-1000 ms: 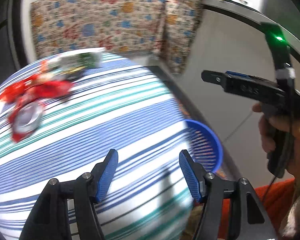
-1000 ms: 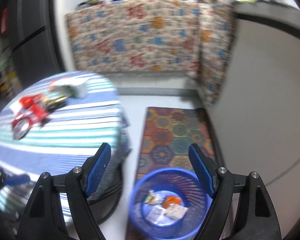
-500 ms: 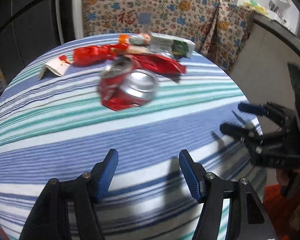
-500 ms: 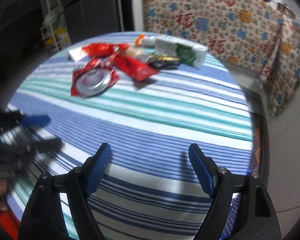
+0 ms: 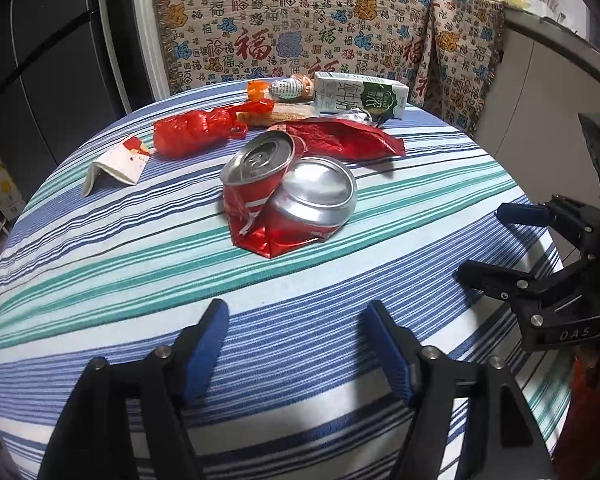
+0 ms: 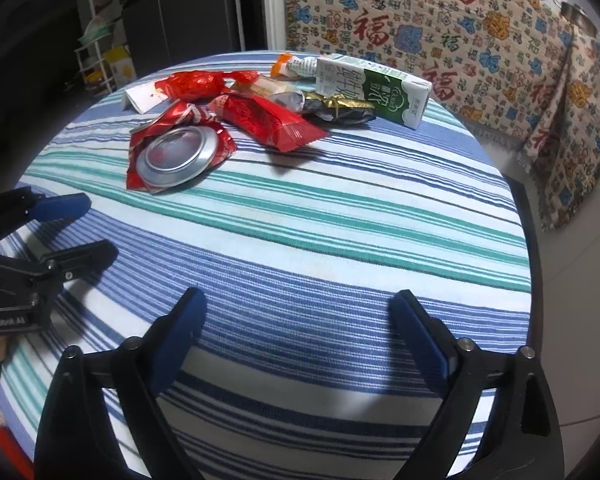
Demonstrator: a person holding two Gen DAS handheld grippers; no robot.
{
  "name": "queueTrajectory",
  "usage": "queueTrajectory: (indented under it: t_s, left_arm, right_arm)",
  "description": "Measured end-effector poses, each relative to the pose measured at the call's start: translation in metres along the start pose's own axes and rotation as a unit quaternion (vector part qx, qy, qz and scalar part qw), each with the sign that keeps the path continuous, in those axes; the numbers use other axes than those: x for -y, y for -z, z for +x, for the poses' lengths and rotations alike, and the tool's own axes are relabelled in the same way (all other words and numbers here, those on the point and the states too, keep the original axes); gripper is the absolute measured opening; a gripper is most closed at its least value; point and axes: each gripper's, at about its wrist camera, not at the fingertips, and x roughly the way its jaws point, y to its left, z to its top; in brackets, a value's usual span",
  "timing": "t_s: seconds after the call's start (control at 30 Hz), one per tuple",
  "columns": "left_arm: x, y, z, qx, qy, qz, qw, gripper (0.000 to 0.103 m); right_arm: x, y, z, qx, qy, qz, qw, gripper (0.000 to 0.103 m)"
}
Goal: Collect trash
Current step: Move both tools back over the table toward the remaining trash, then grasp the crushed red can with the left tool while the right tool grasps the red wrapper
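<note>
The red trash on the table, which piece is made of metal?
The crushed red can, lying nearest the two tools. Its silver top and base show, unlike the red plastic bag and the red foil wrapper behind it.

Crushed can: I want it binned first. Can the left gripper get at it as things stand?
Probably yes. The can lies ahead of the left gripper, only bare tablecloth between; its jaws are opening, nothing in them.

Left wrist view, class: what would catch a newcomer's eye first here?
The crushed red can lies mid-table on the striped tablecloth, nearest the left gripper. Behind it a heap of red wrappers and a green-and-white carton sits at the far edge. Both grippers are opening, with nothing between their fingers.
</note>
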Motion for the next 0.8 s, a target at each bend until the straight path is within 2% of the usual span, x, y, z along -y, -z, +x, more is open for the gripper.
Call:
queueTrajectory:
  t_s: [0.47,0.53,0.63,0.7,0.77,0.8]
  left_arm:
    - [-0.002,-0.006,0.005,-0.006,0.006,0.009,0.9999,0.085]
    - [-0.011,-0.010,0.004,-0.010,0.022,0.003,0.9997,0.085]
    - [-0.033,-0.021,-0.002,0.006,0.054,-0.026,0.9982,0.085]
    - [-0.048,-0.035,-0.002,0.014,0.088,-0.045,0.9951,0.085]
    - [-0.055,-0.048,0.007,0.007,0.119,-0.042,0.9920,0.085]
    - [-0.056,-0.052,0.011,0.005,0.117,-0.039,0.9923,0.085]
  right_arm:
    - [0.004,0.000,0.001,-0.003,0.001,0.003,1.000,0.102]
    - [0.004,0.000,0.000,-0.003,0.001,0.002,1.000,0.102]
    - [0.004,-0.001,0.000,-0.002,0.001,0.002,1.000,0.102]
    - [0.004,-0.001,0.001,-0.004,0.002,0.003,1.000,0.103]
    - [0.004,-0.001,0.001,-0.004,0.002,0.003,1.000,0.103]
    - [0.004,-0.001,0.001,-0.004,0.002,0.003,1.000,0.103]
